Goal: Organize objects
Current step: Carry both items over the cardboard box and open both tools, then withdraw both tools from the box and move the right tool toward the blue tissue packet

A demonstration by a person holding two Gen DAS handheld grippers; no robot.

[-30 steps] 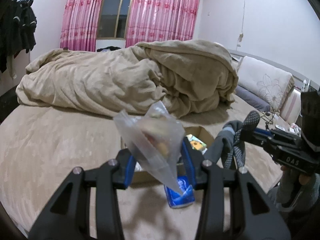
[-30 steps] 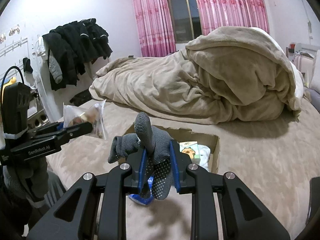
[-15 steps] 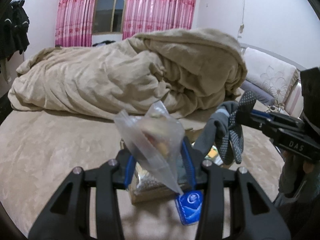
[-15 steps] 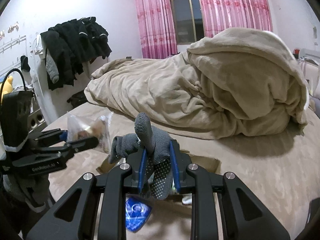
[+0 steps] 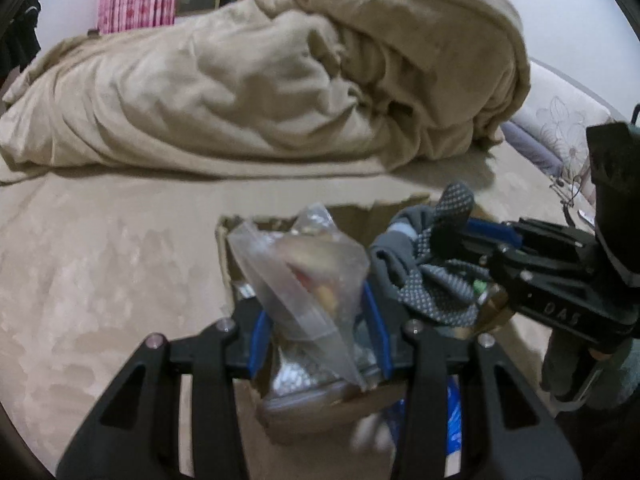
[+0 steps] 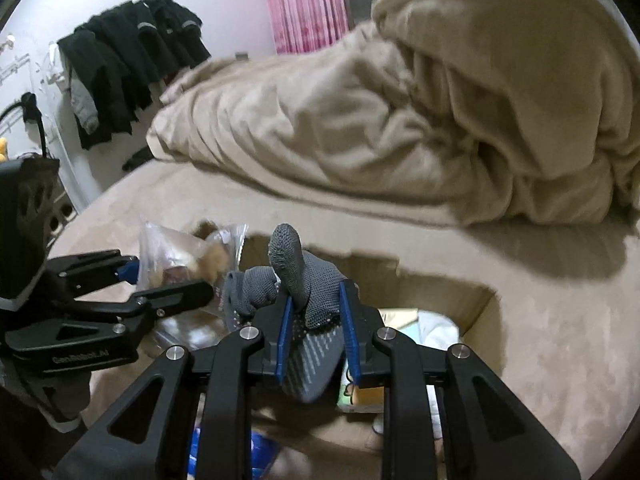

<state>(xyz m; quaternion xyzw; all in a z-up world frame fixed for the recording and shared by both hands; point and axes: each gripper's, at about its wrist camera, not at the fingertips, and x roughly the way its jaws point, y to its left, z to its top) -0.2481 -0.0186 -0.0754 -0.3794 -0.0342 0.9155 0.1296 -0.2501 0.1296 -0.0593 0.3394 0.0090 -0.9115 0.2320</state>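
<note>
Left gripper [image 5: 318, 334] pinches a light, slippery clear plastic bag of snacks [image 5: 308, 276]; right gripper [image 6: 316, 338], fully clamped, holds soft grey dotted knit gloves [image 6: 296, 276] above the cardboard box [image 6: 476, 304].

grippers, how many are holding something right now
2. The left gripper is shut on a clear plastic bag; the right gripper is shut on a grey dotted glove. Both hang over the cardboard box.
</note>
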